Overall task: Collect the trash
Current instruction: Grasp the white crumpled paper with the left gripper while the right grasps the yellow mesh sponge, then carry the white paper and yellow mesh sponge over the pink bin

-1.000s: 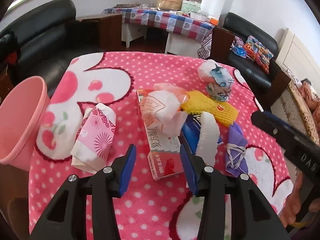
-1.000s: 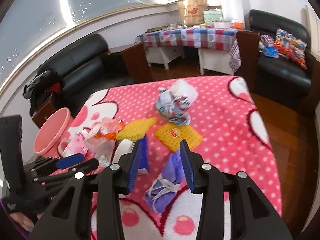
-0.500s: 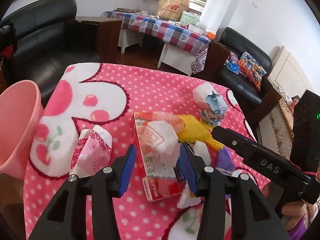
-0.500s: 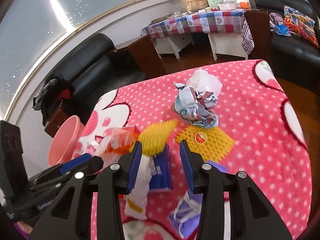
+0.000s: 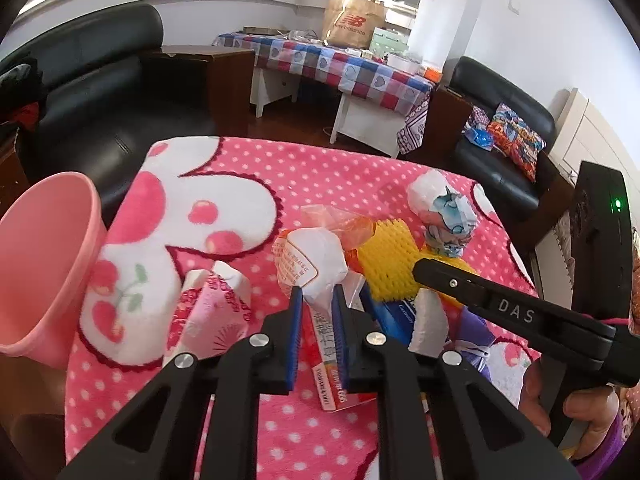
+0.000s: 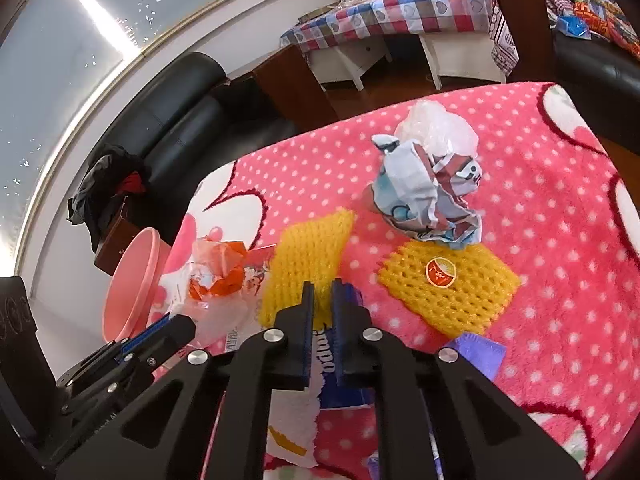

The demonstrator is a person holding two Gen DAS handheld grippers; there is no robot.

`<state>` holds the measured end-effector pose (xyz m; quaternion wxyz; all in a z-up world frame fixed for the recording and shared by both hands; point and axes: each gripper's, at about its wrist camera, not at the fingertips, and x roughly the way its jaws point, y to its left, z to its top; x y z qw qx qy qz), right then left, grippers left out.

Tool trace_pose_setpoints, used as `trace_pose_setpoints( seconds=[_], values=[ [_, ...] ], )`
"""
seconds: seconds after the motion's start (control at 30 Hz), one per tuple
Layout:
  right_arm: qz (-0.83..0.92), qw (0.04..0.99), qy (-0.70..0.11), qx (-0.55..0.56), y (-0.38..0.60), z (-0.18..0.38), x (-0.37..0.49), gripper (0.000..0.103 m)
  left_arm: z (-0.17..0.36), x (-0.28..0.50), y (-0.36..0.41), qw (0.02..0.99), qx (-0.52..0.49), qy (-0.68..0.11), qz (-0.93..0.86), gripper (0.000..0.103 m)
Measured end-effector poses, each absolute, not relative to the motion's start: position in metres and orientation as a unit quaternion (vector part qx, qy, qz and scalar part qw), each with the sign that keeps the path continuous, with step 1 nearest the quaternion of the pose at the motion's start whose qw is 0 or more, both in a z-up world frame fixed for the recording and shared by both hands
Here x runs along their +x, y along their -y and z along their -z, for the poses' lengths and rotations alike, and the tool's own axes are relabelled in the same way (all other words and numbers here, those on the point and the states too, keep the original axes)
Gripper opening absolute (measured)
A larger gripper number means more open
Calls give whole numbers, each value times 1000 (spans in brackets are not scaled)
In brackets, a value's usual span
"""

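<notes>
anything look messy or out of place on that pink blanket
Yes. Litter lies heaped on the pink blanket: a crumpled printed paper wad, two yellow foam nets, a torn orange wrapper and a flattened red carton. The pink bin sits tilted at the blanket's edge.

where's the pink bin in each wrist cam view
Left wrist: the pink bin fills the far left edge at mid height, tilted, beside the pink blanket.
Right wrist: the pink bin sits at lower left, past the blanket's left edge, partly hidden by the left gripper.
Shared landmark: the crumpled blue and white paper ball lies further along the blanket in both.
</notes>
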<state>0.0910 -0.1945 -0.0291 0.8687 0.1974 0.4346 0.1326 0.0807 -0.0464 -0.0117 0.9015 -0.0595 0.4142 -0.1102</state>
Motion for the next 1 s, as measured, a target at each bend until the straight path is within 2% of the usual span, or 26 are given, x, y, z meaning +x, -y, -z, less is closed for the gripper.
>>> trace_pose_setpoints(
  seconds=[0.37,0.8,1.0],
  values=[
    [-154,907,-368,139,157,-26,76,8,-24,64,-7,925,-83,-364,69,13],
    [-258,899,-348,65,19,-61,90,8,-54,48,-134,937,-97,-330,-59,13],
    [-292,888,-356,18,-46,-59,92,8,-52,45,-190,932,-100,-335,-97,13]
  ],
)
